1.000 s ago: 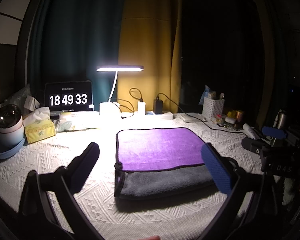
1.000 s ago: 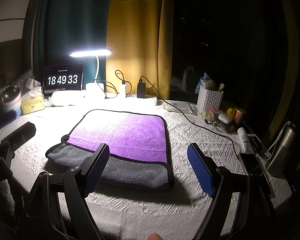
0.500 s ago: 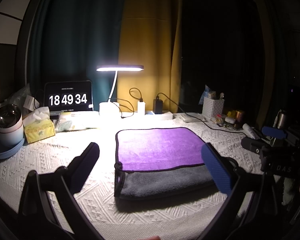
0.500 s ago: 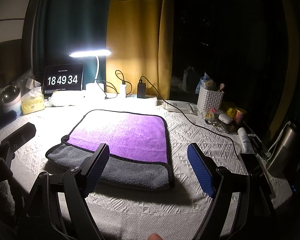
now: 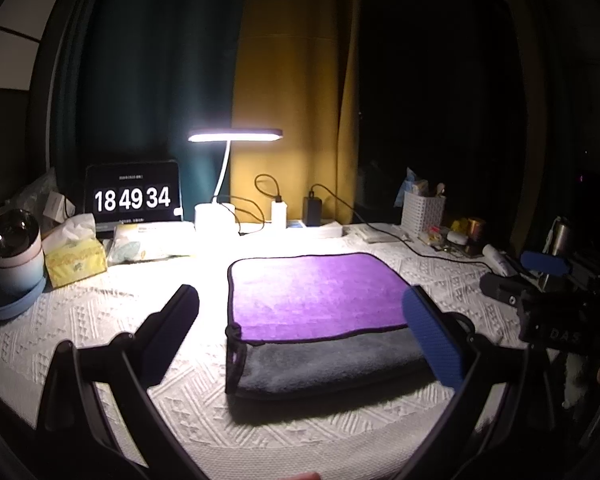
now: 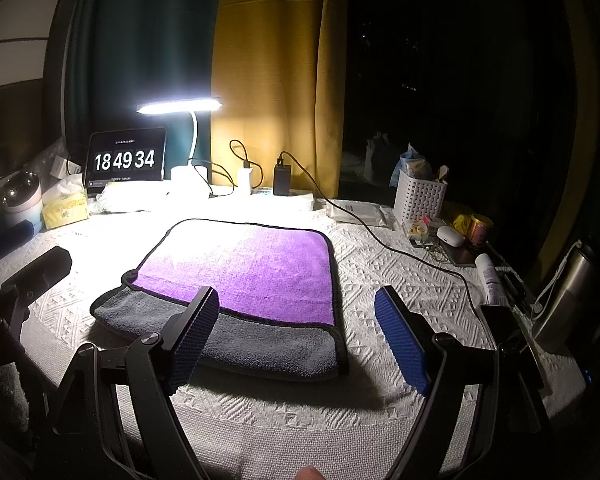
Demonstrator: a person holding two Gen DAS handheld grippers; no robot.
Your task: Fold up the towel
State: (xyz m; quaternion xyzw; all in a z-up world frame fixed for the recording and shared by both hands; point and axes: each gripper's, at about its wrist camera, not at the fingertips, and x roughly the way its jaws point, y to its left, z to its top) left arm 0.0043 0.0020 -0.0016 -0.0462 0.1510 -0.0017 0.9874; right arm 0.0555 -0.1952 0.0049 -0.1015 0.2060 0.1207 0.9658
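The towel lies folded on the white tablecloth, purple side on top with a grey band along its near edge; it also shows in the right wrist view. My left gripper is open and empty, held above the towel's near edge, its fingers apart from the cloth. My right gripper is open and empty, hovering over the towel's near right corner. The right gripper also shows at the right edge of the left wrist view.
A lit desk lamp, a clock display, a tissue box and a round pot stand at the back left. A white basket, small items, a cable and a metal bottle are on the right.
None apart from the clock ticking from 18 49 33 to 18 49 34; both grippers and the towel have stayed still.
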